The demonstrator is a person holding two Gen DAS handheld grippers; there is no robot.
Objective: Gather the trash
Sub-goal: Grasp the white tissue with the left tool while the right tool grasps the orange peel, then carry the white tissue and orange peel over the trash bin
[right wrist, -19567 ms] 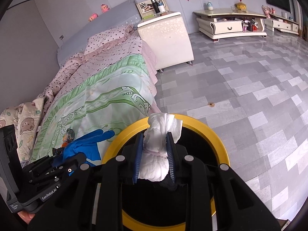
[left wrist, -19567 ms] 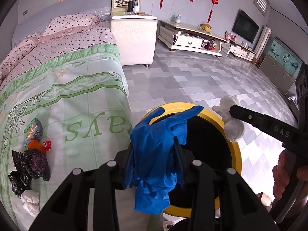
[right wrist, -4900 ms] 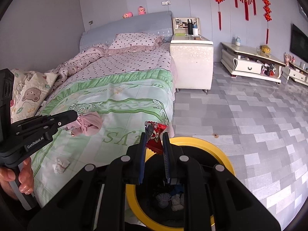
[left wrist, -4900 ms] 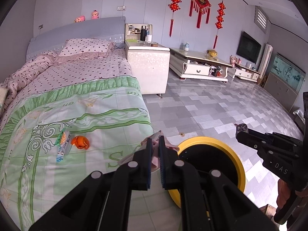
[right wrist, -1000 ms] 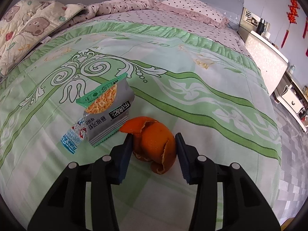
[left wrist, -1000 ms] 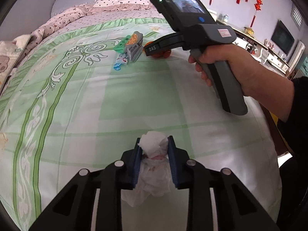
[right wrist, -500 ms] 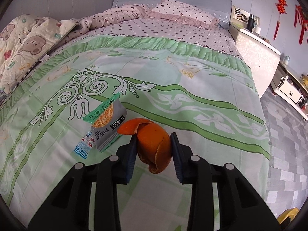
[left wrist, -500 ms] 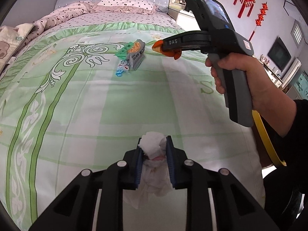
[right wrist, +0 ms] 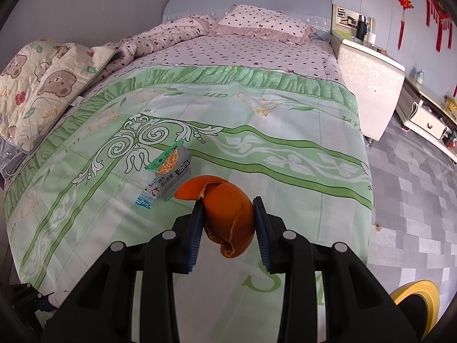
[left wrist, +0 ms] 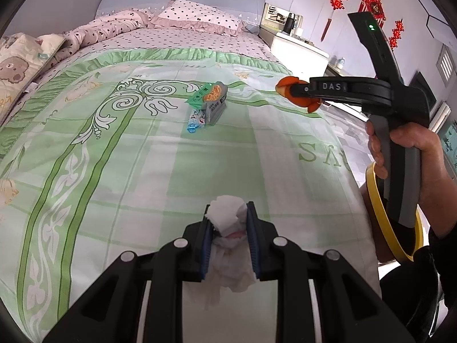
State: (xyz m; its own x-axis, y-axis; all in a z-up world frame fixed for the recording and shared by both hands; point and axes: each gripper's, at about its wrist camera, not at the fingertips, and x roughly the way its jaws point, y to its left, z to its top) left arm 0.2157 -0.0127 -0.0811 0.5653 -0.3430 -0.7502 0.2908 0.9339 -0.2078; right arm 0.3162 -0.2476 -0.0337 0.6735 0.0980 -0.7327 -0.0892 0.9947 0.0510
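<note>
Grey walls and a grey tiled floor (right wrist: 414, 188) frame a wide bed (left wrist: 142, 154) covered with a pale green patterned sheet, dotted pink bedding and a pillow (right wrist: 265, 23) piled toward its grey headboard. Beside the bed's head stands a white nightstand (right wrist: 368, 83), and a yellow-rimmed trash bin (left wrist: 382, 214) sits on the floor at the bed's near corner, partly behind the person's hand (left wrist: 405, 148). Out on the sheet lies a grey and green snack packet (right wrist: 171, 174) with a small blue and white wrapper (right wrist: 147, 195) touching its lower edge; both rest flat, well apart from either tool. At the right gripper (right wrist: 228, 217) the fingers pinch a curled orange peel (right wrist: 225, 211), held clear above the sheet; those fingers have just been closing around the peel. At the left gripper (left wrist: 227, 228) the fingers pinch a crumpled white tissue (left wrist: 227, 220), whose loose lower part hangs down between the fingers, above the near part of the bed.
</note>
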